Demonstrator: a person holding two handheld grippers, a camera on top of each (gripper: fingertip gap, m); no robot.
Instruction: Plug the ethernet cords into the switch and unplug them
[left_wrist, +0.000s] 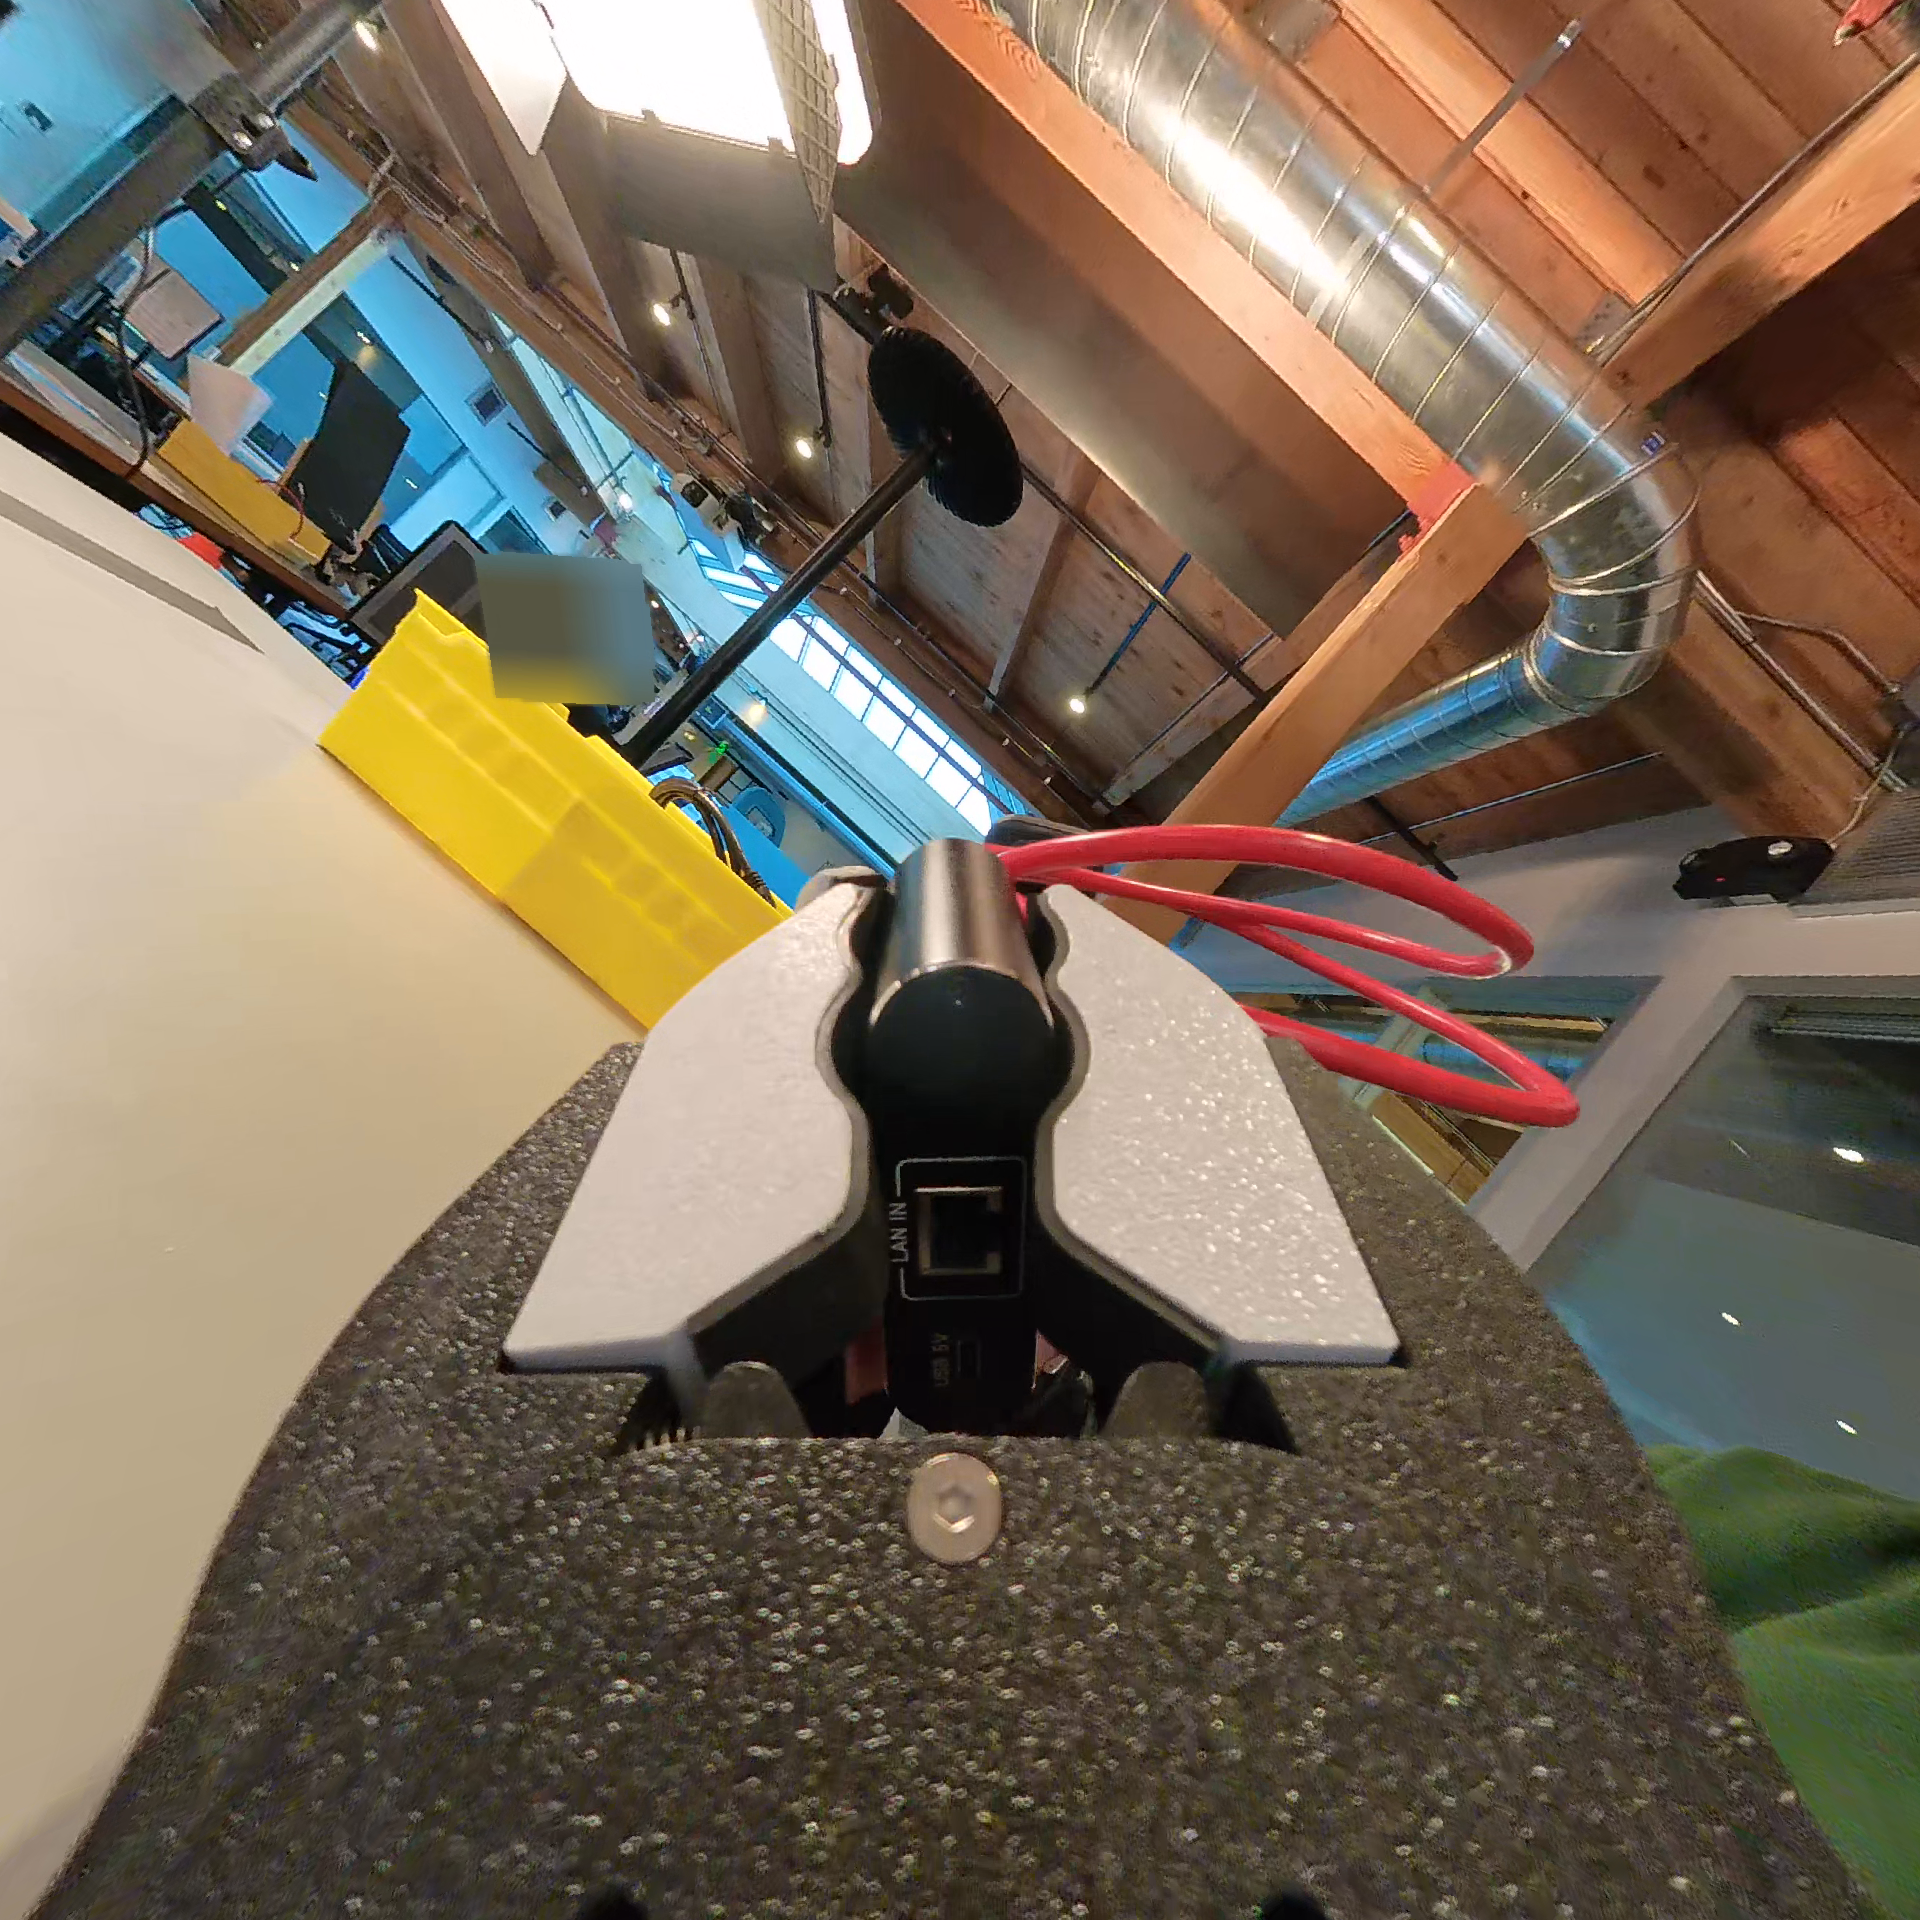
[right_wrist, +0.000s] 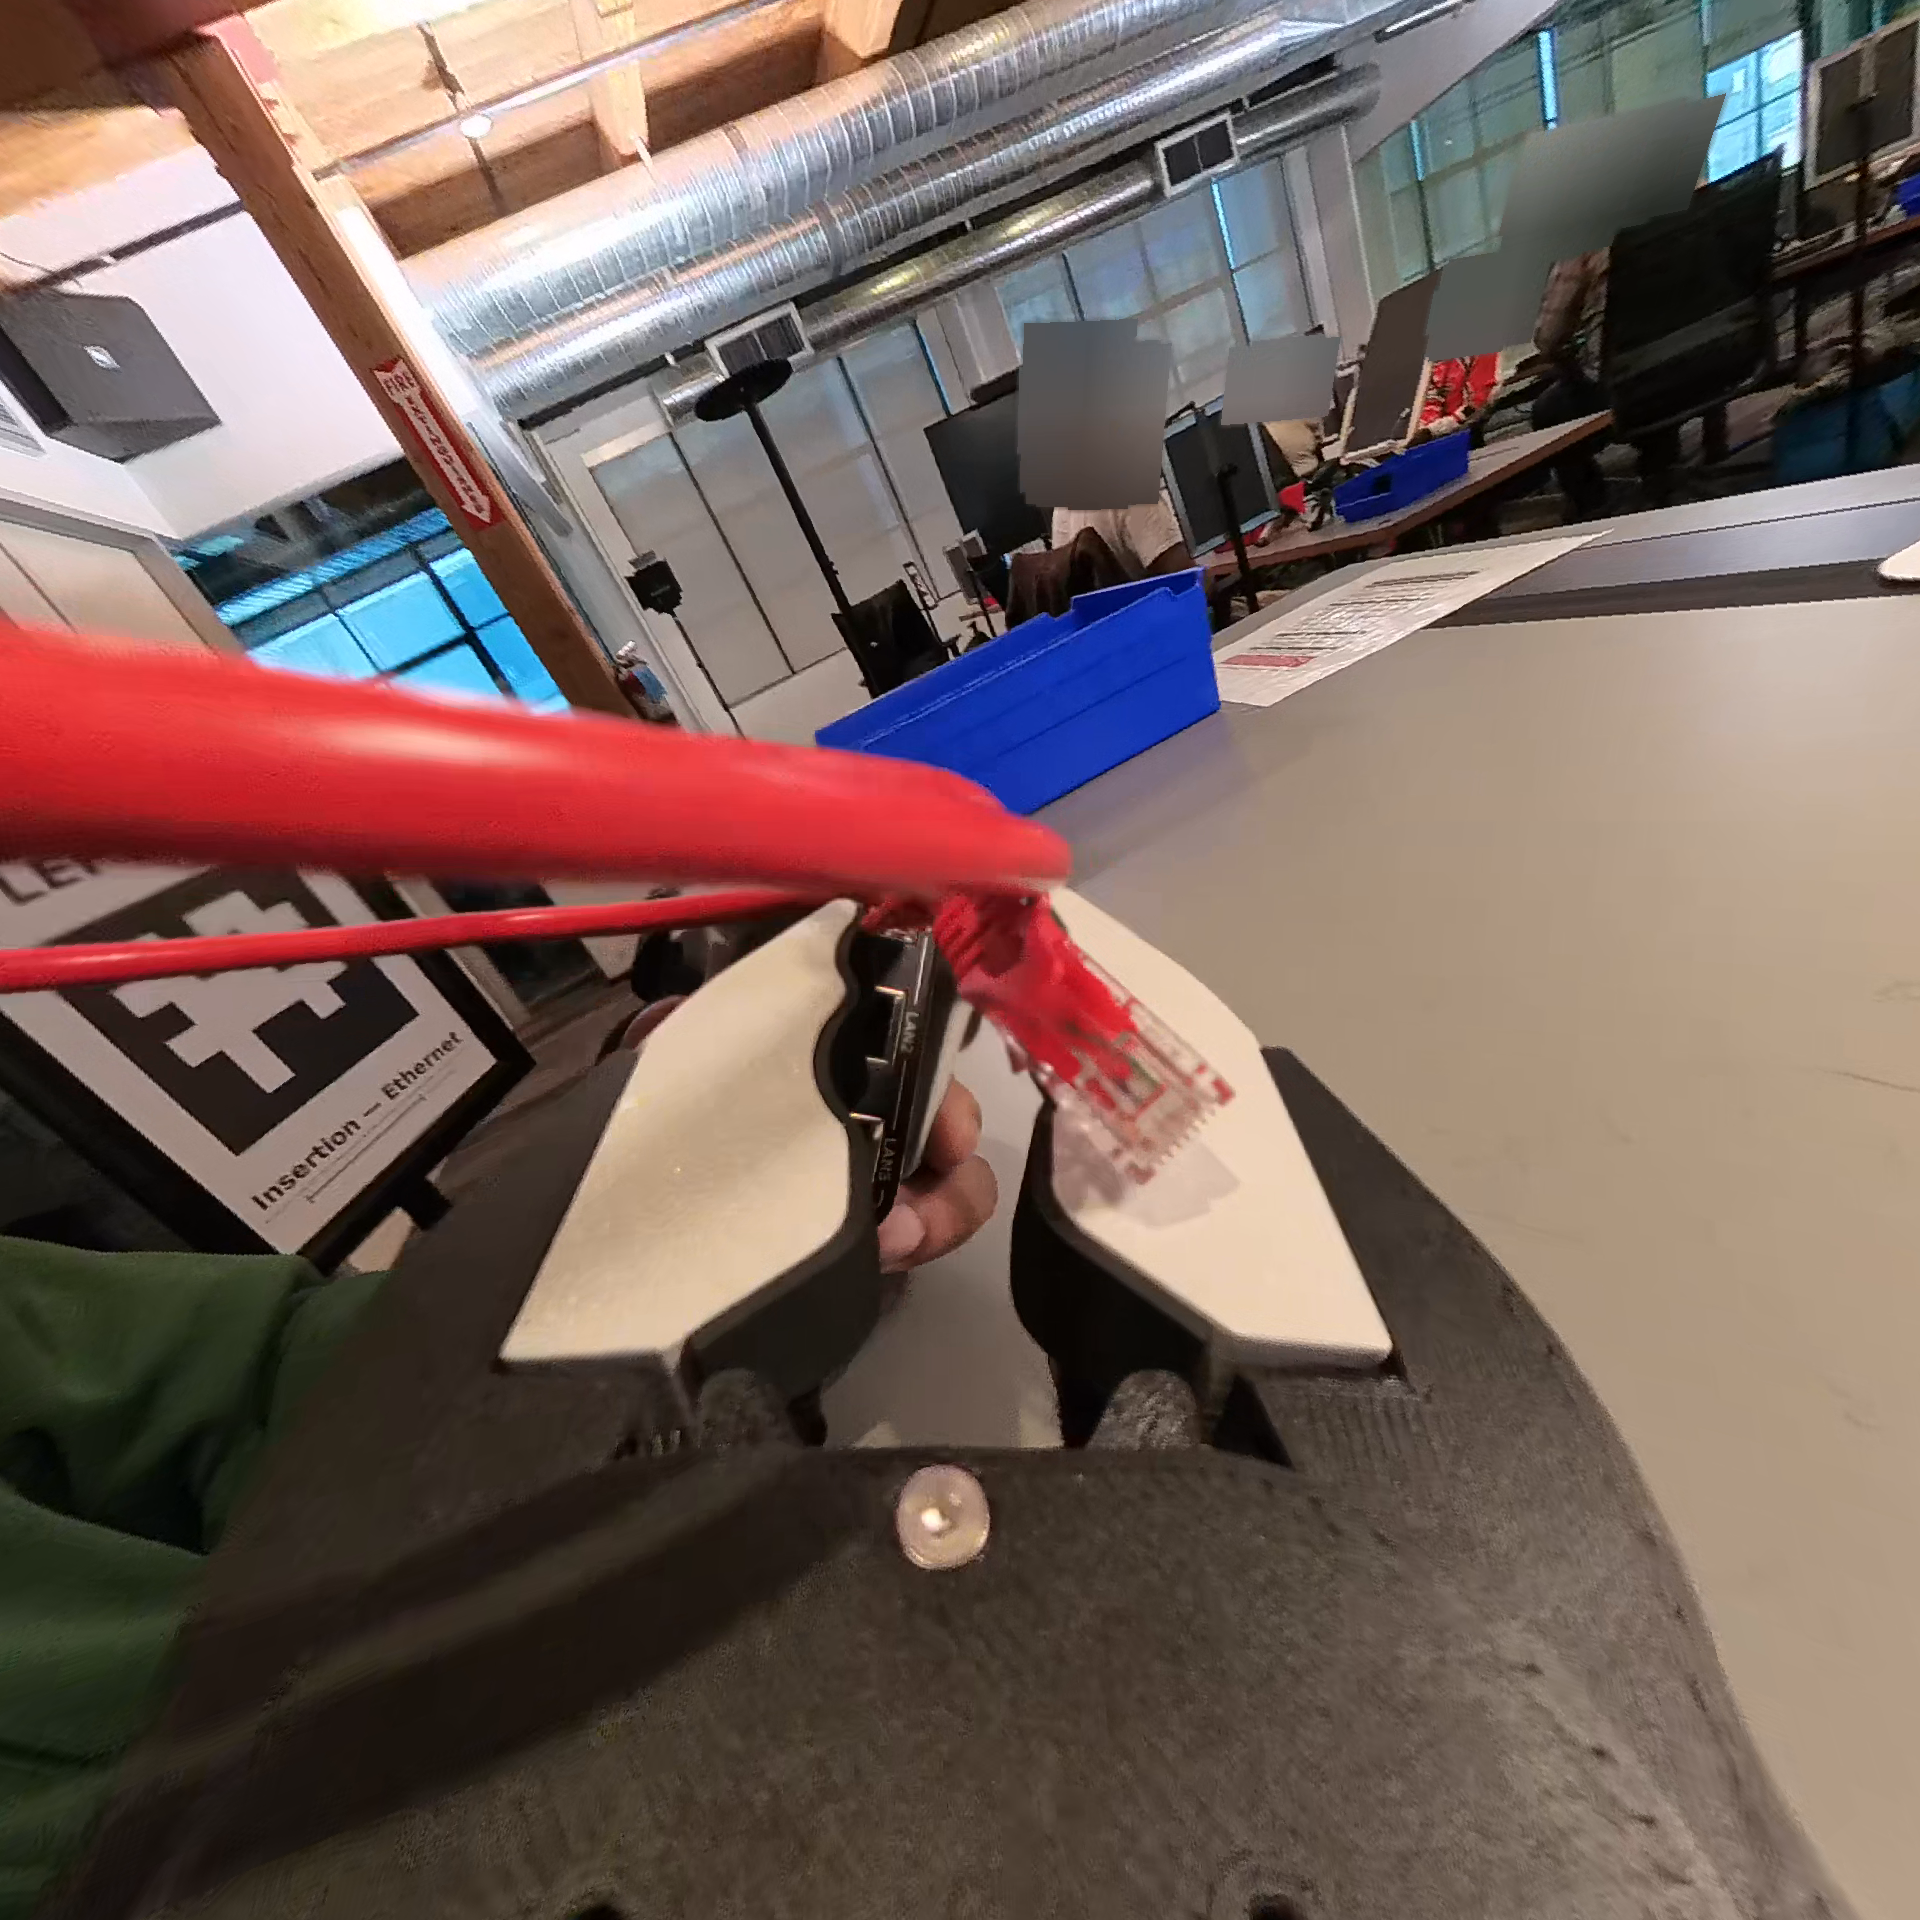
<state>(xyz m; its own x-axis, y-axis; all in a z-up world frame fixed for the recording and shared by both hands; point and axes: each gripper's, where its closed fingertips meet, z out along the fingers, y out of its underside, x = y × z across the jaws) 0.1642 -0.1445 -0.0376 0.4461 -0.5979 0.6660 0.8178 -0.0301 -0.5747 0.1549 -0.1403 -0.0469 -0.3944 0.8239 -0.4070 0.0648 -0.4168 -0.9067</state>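
left gripper (left_wrist: 951, 1049) clamping the black switch (left_wrist: 961, 1101), frame centre | right gripper (right_wrist: 940, 1049) spread, red cord plug (right_wrist: 1101, 1049) lying loose on its right finger | i'm judging: re-pinch plug squarely before aligning with a port

**Switch clamped, one plug loose**

Your black switch (left_wrist: 961, 1049) sits end-on, its end port empty. Red ethernet cords (left_wrist: 1382, 997) loop off its far side. A clear-tipped red plug (right_wrist: 1101, 1049) hangs unplugged just beside the switch's port edge.

Left gripper (left_wrist: 957, 1049) fingers clamped, tilted upward — right gripper (right_wrist: 940, 1049) fingers parted.
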